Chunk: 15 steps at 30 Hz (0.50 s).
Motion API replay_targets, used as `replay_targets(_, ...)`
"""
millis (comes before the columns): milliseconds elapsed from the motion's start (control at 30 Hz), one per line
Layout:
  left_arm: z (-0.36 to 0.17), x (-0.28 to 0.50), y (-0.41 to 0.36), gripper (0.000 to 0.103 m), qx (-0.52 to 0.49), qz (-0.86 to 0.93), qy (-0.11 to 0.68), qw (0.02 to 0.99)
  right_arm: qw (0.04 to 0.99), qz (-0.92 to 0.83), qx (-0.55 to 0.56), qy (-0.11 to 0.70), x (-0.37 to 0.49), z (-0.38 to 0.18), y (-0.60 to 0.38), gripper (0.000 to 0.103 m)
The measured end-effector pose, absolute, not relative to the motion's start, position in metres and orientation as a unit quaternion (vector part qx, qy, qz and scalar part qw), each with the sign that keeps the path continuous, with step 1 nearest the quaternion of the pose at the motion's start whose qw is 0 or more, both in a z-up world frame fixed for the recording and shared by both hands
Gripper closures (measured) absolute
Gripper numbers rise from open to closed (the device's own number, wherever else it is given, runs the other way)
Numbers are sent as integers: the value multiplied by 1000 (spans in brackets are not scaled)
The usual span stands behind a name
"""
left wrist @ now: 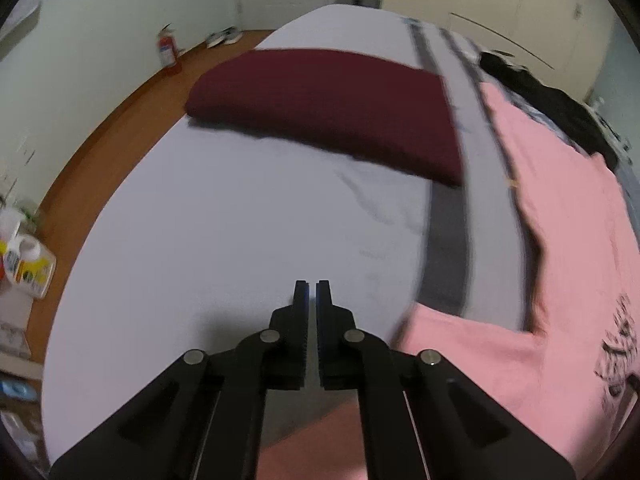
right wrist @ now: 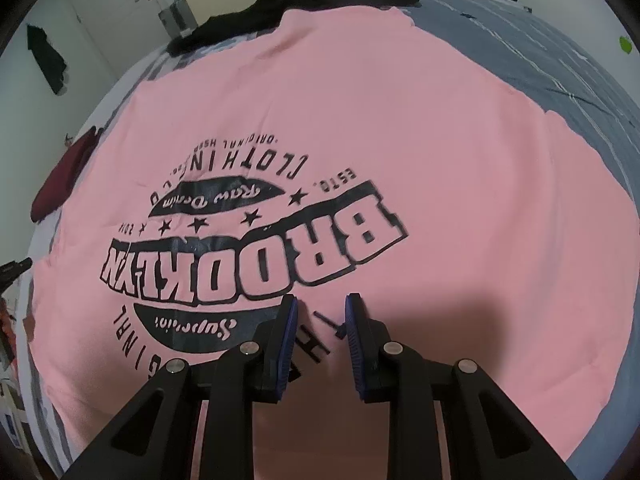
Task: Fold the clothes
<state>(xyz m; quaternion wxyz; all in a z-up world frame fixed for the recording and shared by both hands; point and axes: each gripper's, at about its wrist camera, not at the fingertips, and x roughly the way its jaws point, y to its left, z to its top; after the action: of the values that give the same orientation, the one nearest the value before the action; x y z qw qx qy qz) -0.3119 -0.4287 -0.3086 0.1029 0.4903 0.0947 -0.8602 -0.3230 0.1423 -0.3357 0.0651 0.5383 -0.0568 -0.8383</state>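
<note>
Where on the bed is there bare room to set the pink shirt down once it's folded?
Free: the pale sheet between the folded maroon garment, the bed's floor-side edge and the left gripper. Crowded: the pink shirt covers the middle, with black clothing heaped behind it.

A pink T-shirt [right wrist: 400, 128] lies spread flat on a grey bedspread [right wrist: 560, 72], its black "BROOKLYN" print [right wrist: 256, 256] facing up (upside down from this camera). The right gripper [right wrist: 322, 308] hovers over the lower part of the print, its blue-padded jaws parted with nothing between them. A black garment [right wrist: 320, 0] lies beyond the shirt's far edge, and a folded maroon garment [right wrist: 64, 176] lies at the left.
</note>
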Motion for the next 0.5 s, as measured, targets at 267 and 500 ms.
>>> replay_targets(267,-297,-264,-326,91,507,-856,104,4,32,-848,526,-65,-325,-324,197,75)
replay_targets(500,-311,-240,-250,89,532,-838,119,-9,-26,-857,510,-68,-325,-309,285,66)
